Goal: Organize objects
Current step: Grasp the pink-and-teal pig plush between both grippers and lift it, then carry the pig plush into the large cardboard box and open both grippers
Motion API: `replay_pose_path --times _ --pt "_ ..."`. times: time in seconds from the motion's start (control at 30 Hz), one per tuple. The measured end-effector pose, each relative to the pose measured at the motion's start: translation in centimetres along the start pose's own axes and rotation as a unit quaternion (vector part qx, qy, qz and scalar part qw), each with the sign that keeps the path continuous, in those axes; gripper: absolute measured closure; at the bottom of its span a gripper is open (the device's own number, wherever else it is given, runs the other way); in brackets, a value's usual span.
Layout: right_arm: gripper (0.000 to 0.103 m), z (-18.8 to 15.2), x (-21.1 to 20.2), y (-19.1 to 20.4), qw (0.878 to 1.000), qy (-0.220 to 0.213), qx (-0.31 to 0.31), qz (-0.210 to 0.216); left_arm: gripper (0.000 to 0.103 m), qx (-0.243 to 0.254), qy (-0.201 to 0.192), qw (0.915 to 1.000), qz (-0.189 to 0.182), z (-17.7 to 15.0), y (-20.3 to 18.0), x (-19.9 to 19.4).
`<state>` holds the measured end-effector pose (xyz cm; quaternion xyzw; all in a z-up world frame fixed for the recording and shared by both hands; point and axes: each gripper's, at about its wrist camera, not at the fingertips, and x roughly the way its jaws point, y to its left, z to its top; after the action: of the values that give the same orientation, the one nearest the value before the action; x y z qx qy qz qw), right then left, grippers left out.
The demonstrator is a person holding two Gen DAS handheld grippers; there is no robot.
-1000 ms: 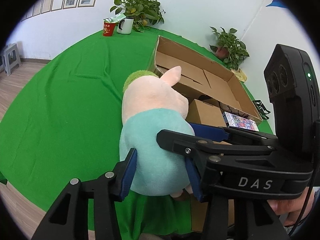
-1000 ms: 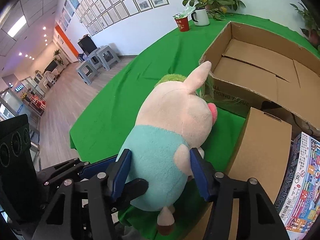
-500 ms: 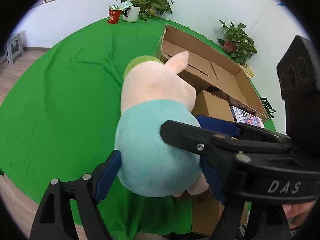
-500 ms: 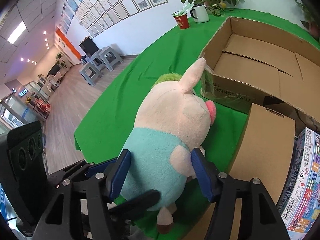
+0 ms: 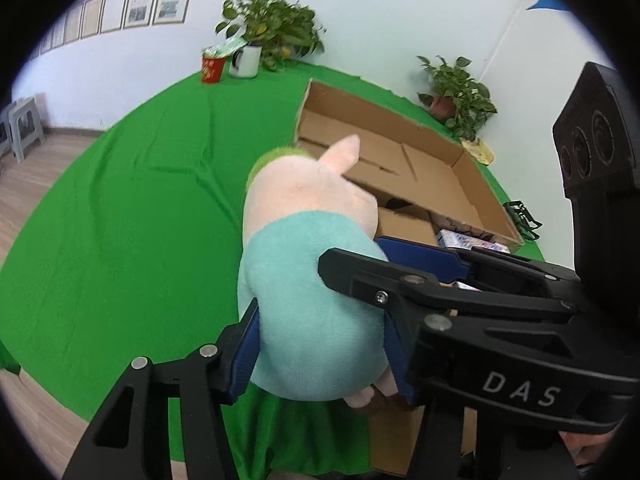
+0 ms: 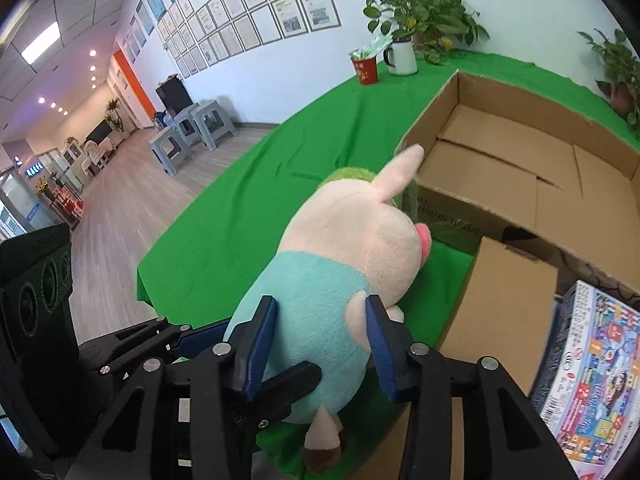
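A plush pig (image 5: 308, 264) with a pink head and a teal body is held over the near edge of the green table. My left gripper (image 5: 320, 344) is shut on its teal body. My right gripper (image 6: 320, 340) is shut on the same body from the other side; the plush pig (image 6: 340, 264) fills the middle of the right wrist view. The right gripper's fingers (image 5: 420, 256) cross the left wrist view. A large open cardboard box (image 5: 400, 160) lies beyond the pig's head, its floor bare.
A small closed cardboard box (image 6: 504, 304) and a colourful printed box (image 6: 592, 352) sit to the right of the pig. A red cup (image 5: 212, 68), a white mug (image 5: 246, 60) and potted plants (image 5: 456, 92) stand at the table's far edge. Stools (image 6: 192, 132) stand on the floor.
Both grippers have tightened on the plush pig's body and lifted it a little. The left wrist view has tilted up after a brief dip.
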<state>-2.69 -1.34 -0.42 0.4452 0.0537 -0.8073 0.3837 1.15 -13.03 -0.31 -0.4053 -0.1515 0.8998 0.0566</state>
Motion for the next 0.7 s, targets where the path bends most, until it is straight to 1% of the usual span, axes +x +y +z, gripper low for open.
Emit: replay_pose_path --times 0.03,0.07,0.1,0.13,0.17,0.2,0.23,0.27,0.33,0.37,0.4,0.43,0.47,0.5,0.57,0.6,0.63,0.67,0.7 --pt "0.07 0.2 -0.6 0.0 1.0 -0.006 0.0 0.0 0.049 0.006 -0.006 1.0 -0.003 0.4 -0.5 -0.3" --pt "0.08 0.6 -1.5 0.0 1.0 -0.016 -0.002 -0.002 0.052 0.012 -0.012 0.9998 -0.008 0.8 -0.9 -0.5" --pt "0.092 0.9 -2.2 0.1 1.0 -0.02 -0.007 -0.007 0.055 0.022 -0.019 0.9995 -0.012 1.4 -1.5 -0.7" --pt "0.094 1.1 -2.5 0.2 1.0 -0.023 -0.013 -0.012 0.058 0.033 -0.027 0.9989 -0.019 2.0 -2.3 -0.9" --pt "0.096 1.4 -2.9 -0.1 0.999 -0.032 -0.011 -0.017 0.061 0.041 -0.028 0.9986 -0.018 2.3 -2.8 -0.8" --pt "0.095 1.6 -3.0 -0.6 0.999 -0.033 -0.001 -0.016 0.069 0.056 -0.028 0.9978 -0.019 2.8 -3.4 -0.5" --pt "0.095 1.9 -2.8 -1.3 1.0 -0.025 0.012 -0.011 0.072 0.062 -0.021 0.9977 -0.018 2.9 -3.4 -0.1" --pt "0.095 2.0 -2.8 -2.2 0.999 -0.021 0.031 -0.004 0.071 0.056 -0.015 0.9982 -0.011 3.0 -3.3 0.3" --pt "0.092 1.8 -2.8 -4.1 0.998 -0.015 0.066 -0.011 0.068 0.048 -0.014 0.9987 -0.01 2.8 -2.5 0.5" --pt "0.086 1.4 -2.8 -5.2 0.996 -0.012 0.083 -0.005 0.064 0.043 -0.013 0.9989 -0.01 2.7 -2.0 0.4" --pt "0.068 1.1 -2.8 -6.1 0.995 -0.01 0.097 -0.006 0.061 0.035 -0.009 0.9993 -0.01 2.5 -1.6 0.4" --pt "0.056 0.7 -2.8 -6.7 0.994 -0.008 0.107 -0.007 0.06 0.029 -0.002 0.9995 -0.011 2.3 -1.2 0.5" --pt "0.035 0.4 -2.7 -7.3 0.993 -0.007 0.115 -0.004 0.057 0.02 0.006 0.9997 -0.007 2.1 -0.9 0.6" --pt "0.027 -0.1 -2.7 -7.9 0.992 -0.004 0.125 0.005 0.055 0.015 0.015 0.9998 -0.002 1.9 -0.6 0.9" --pt "0.027 -0.5 -2.5 -8.5 0.991 0.005 0.133 0.023 0.054 0.006 0.035 0.9994 0.006 1.4 -0.1 1.5" --pt "0.027 -0.3 -2.3 -8.7 0.991 0.008 0.133 0.031 0.052 0.002 0.044 0.999 0.006 1.1 0.2 1.8" --pt "0.027 -0.2 -2.3 -8.7 0.991 0.009 0.13 0.036 0.049 -0.001 0.047 0.9989 0.008 0.7 0.5 2.0" --pt "0.026 -0.2 -2.4 -8.4 0.991 0.012 0.123 0.044 0.042 -0.004 0.047 0.9988 0.006 0.4 0.6 1.9" --pt "0.024 0.0 -2.0 -8.0 0.992 0.016 0.119 0.048 0.039 -0.01 0.05 0.9987 0.0 0.2 0.8 1.9"
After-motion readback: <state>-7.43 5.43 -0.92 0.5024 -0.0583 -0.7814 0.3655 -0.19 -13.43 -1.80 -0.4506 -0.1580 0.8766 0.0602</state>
